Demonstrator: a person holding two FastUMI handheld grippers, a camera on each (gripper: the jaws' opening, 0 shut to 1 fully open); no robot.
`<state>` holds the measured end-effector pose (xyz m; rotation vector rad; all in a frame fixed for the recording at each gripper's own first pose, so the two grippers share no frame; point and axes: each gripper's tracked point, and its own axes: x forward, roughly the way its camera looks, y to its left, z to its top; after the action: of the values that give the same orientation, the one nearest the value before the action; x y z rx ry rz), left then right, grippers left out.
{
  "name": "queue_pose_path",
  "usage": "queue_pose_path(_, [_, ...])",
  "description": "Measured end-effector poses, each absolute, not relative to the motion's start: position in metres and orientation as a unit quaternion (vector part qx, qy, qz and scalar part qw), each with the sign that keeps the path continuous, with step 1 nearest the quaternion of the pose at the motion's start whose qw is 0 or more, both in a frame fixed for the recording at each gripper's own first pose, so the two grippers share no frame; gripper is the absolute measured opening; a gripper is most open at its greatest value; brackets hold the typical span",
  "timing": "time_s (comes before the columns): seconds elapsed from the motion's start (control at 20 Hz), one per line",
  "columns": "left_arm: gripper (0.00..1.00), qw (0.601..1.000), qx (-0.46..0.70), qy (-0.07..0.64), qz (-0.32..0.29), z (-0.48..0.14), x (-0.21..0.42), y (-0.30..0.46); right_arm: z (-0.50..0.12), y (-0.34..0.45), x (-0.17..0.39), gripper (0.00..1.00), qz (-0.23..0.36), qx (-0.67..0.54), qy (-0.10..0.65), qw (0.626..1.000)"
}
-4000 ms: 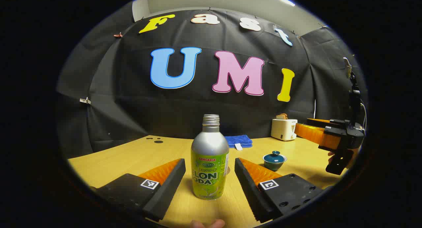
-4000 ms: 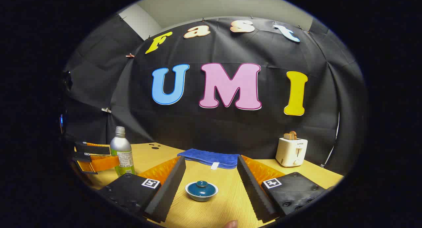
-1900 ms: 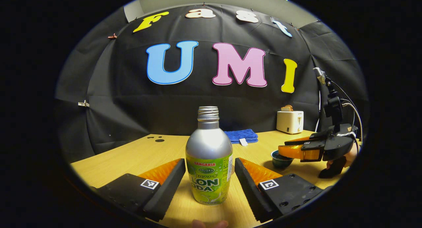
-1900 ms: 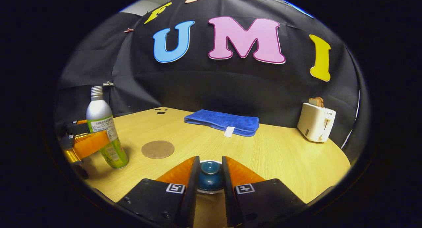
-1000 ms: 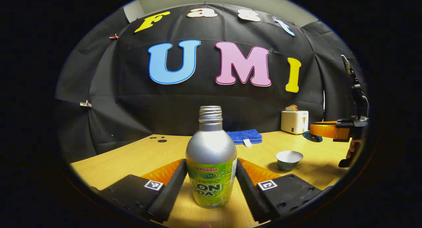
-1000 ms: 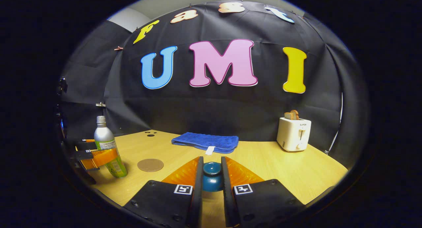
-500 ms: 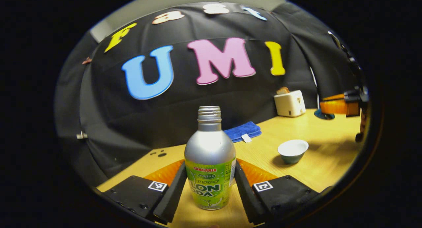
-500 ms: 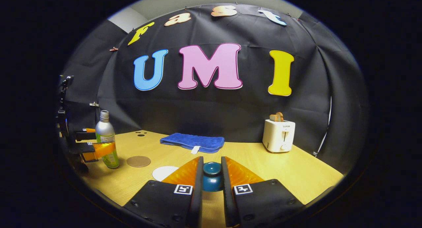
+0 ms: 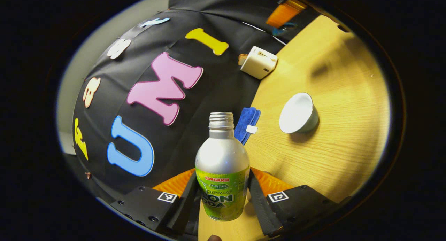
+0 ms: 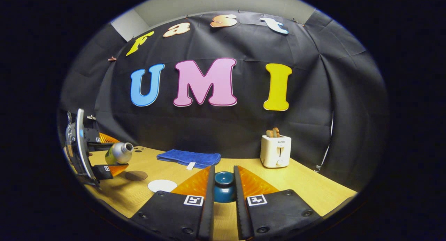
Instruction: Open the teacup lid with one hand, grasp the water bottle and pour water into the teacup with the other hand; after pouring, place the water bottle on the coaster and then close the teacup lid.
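Observation:
My left gripper (image 9: 222,175) is shut on the silver bottle with a green label (image 9: 222,164), lifted off the table and tipped sideways, its uncapped neck towards the teacup. The open teacup (image 9: 298,113), white inside, stands on the wooden table (image 9: 334,136) apart from the bottle's mouth. My right gripper (image 10: 223,175) is shut on the dark teal lid (image 10: 224,188), held up in the air. In the right gripper view the tilted bottle (image 10: 120,153) hangs at far left above the brown coaster (image 10: 136,175), with the teacup (image 10: 162,185) beside it.
A white toaster (image 10: 277,150) with toast stands at the back right of the table. A folded blue towel (image 10: 188,158) lies along the back wall. The right gripper with the lid (image 9: 284,13) hangs beyond the toaster (image 9: 258,62) in the left gripper view.
The left gripper shut on the bottle, lifted it and has tipped it towards the cup. The right gripper, holding the lid, lifted it off the teacup and drifted to the right.

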<state>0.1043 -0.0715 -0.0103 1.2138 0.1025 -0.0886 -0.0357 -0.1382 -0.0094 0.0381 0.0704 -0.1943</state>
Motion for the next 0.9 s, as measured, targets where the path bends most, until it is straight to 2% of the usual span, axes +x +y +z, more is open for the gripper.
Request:
queue_pose_path(0.05, [0.79,0.808,0.586,0.051,-0.041,-0.012,0.105,-0.073,-0.007,-0.141,-0.036,0.25,-0.098,0.019,0.032,0.994])
queue_pose_path(0.1, [0.79,0.795,0.603,0.053,-0.042,-0.014,0.106,-0.075,-0.008,-0.142,-0.037,0.30,-0.096,0.023,0.032,0.995])
queue_pose_path(0.4, [0.79,0.710,0.702,0.039,-0.037,-0.006,0.115,-0.082,-0.012,-0.147,-0.038,0.30,-0.092,0.031,0.035,0.995])
queue_pose_path(0.9, [0.79,0.617,0.783,0.055,-0.055,-0.007,0.133,-0.084,-0.011,-0.153,-0.041,0.30,-0.093,0.027,0.033,0.995])
